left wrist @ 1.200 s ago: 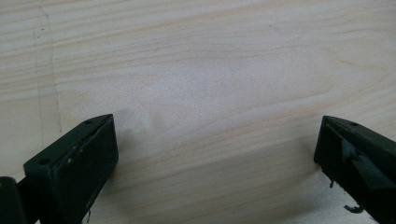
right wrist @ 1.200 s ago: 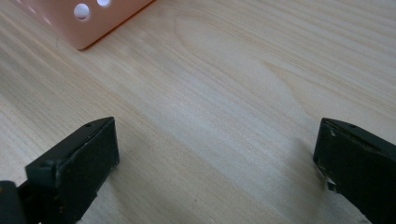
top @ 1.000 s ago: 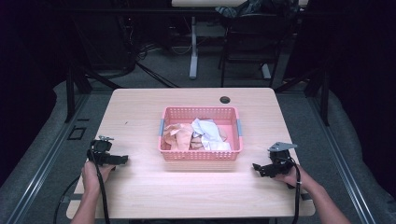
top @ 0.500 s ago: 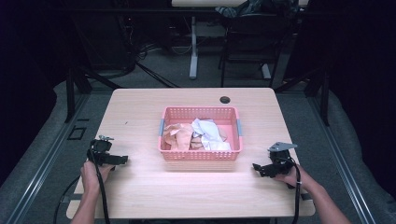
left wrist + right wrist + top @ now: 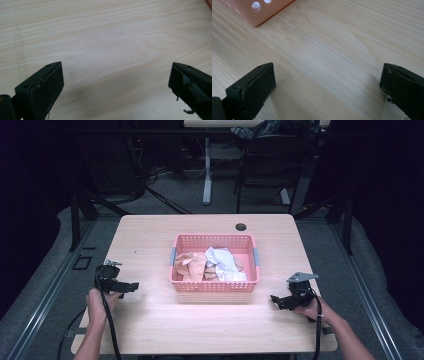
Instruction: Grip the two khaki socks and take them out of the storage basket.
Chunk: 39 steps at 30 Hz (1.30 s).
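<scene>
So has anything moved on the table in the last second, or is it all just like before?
Nothing has visibly changed. The left tool and the right tool rest open on the table on either side of the pink basket, holding nothing, and the cloths lie in it as before.

Place: a lab or office-style recording room, dimly lit apart from the work area.
Surface [image 5: 150, 240]: a light wood-grain desk top with rounded corners and a round cable port [image 5: 241, 226] near its far edge, as on office desks.
Floor [image 5: 45, 285]: grey carpet, with dark metal rails running along both sides of the desk.
Background: a second desk on a white pedestal leg [image 5: 206, 170], a dark office chair [image 5: 265, 165], and loose cables [image 5: 150, 170] lying on the floor.
Surroundings: black, unlit walls or curtains.
</scene>
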{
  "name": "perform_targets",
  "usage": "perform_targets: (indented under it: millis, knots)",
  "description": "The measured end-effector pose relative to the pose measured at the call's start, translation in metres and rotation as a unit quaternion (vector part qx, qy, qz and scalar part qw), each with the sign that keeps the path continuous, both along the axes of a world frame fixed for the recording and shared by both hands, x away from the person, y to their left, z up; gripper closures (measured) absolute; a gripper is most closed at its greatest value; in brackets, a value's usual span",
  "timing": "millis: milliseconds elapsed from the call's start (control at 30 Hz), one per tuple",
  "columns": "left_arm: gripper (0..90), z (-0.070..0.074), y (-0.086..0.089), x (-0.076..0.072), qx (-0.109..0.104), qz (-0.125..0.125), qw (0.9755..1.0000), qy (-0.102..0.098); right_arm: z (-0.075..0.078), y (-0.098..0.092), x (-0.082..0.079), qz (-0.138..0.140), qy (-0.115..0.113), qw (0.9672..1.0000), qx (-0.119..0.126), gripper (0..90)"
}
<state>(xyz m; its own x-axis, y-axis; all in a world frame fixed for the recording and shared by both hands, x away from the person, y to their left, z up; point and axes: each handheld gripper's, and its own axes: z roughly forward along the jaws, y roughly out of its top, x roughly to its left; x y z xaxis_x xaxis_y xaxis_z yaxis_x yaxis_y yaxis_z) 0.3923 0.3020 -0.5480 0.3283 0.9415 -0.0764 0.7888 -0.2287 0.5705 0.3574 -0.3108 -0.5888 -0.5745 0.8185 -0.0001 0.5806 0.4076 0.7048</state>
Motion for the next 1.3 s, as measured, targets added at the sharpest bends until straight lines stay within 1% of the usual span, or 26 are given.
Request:
perform_targets:
  millis: [33, 200, 233, 333, 500, 633, 667, 733, 867, 1033, 1067, 1167, 1300]
  knots:
    - [0.1, 0.002, -0.001, 0.001, -0.001, -0.003, 1.0, 0.001, 0.0, 0.0, 0.0, 0.0, -0.001, 1.0, 0.0, 0.0]
    - [0.1, 0.011, -0.004, 0.002, -0.009, -0.009, 0.9999, -0.006, 0.0, 0.0, 0.0, -0.001, 0.0, 1.0, 0.0, 0.0]
    - [0.1, 0.014, -0.005, 0.002, -0.011, -0.013, 0.9998, -0.006, 0.0, 0.0, 0.0, -0.001, -0.001, 1.0, 0.0, 0.0]
    - [0.1, 0.023, -0.009, 0.003, -0.019, -0.02, 0.9995, -0.014, 0.0, 0.0, 0.0, -0.001, 0.0, 1.0, 0.0, 0.0]
    - [0.1, 0.038, -0.02, 0.007, -0.022, -0.037, 0.9989, -0.018, 0.0, 0.0, 0.0, -0.002, -0.001, 1.0, 0.0, 0.0]
    - [0.1, 0.052, -0.03, 0.009, -0.017, -0.052, 0.998, -0.03, 0.0, 0.0, 0.0, -0.002, 0.0, 1.0, 0.0, 0.0]
    - [0.1, 0.058, -0.033, 0.01, -0.016, -0.061, 0.9975, -0.032, 0.0, 0.0, 0.0, -0.002, 0.0, 1.0, 0.0, 0.0]
    - [0.1, 0.064, -0.04, 0.011, -0.018, -0.069, 0.9968, -0.037, 0.0, 0.0, 0.0, -0.001, -0.001, 1.0, 0.0, 0.0]
    - [0.1, 0.075, -0.05, 0.016, -0.016, -0.084, 0.9955, -0.042, 0.0, 0.0, 0.0, -0.001, -0.001, 1.0, 0.0, 0.0]
    - [0.1, 0.083, -0.065, 0.021, -0.017, -0.101, 0.9935, -0.05, 0.0, 0.0, 0.0, -0.001, -0.001, 1.0, 0.0, 0.0]
    - [0.1, 0.085, -0.068, 0.022, -0.016, -0.107, 0.993, -0.049, 0.0, 0.0, 0.0, -0.001, 0.0, 1.0, 0.0, 0.0]
    - [0.1, 0.089, -0.08, 0.026, -0.02, -0.123, 0.9909, -0.05, 0.0, 0.0, 0.0, -0.001, -0.001, 1.0, 0.0, 0.0]
    - [0.1, 0.094, -0.096, 0.031, -0.02, -0.141, 0.9884, -0.052, 0.0, 0.0, 0.0, -0.001, 0.0, 1.0, 0.0, 0.0]
